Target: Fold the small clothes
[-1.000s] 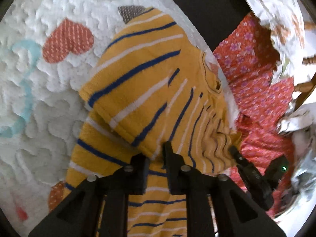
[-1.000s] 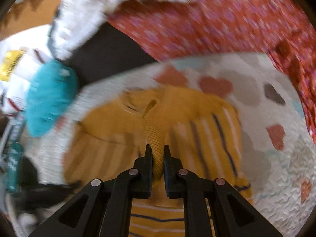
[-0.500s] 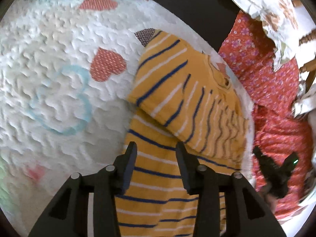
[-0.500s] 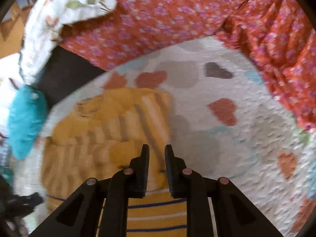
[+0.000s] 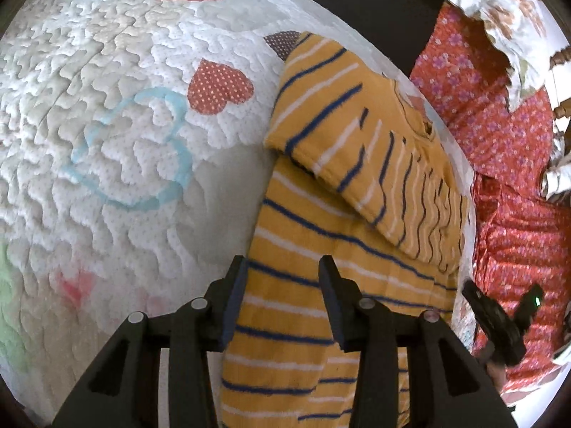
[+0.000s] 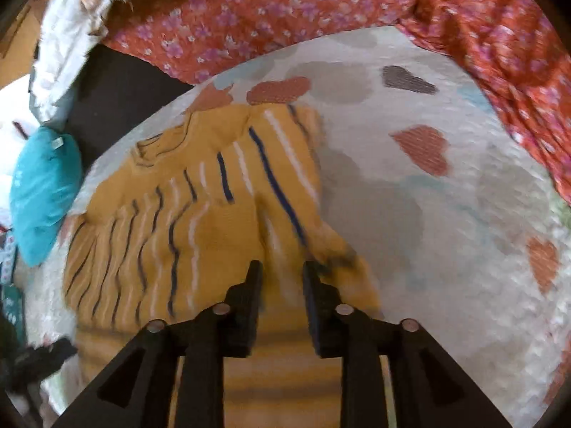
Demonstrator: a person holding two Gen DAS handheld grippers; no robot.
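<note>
Both sleeves that were pinched a second ago now lie folded across the shirt (image 5: 342, 214), and both grippers have let go and backed off toward the hem. Going left to right in the left wrist view: bare quilt (image 5: 125, 164) with its heart patches, then the left gripper (image 5: 282, 267), jaws parted and just opened, nothing between them, hovering over the shirt's left edge; then the striped yellow shirt itself, lying near the quilt's far edge with its collar away from the person; then red floral cloth (image 5: 517, 164), with the right gripper (image 5: 499, 324) low at the shirt's right side. In the right wrist view a teal garment (image 6: 43, 192) sits far left, off the quilt, and the right gripper's jaws stand apart over the lower body of the shirt, also just opened and empty. The sleeves look folded in, though the right one is rumpled and bunched near the jaws. For the next fold, I judge it best to flatten that bunching first, then take the hem at both corners evenly, pinching every layer, and carry it up toward the collar in one level sweep so the sleeves stay tucked.
</note>
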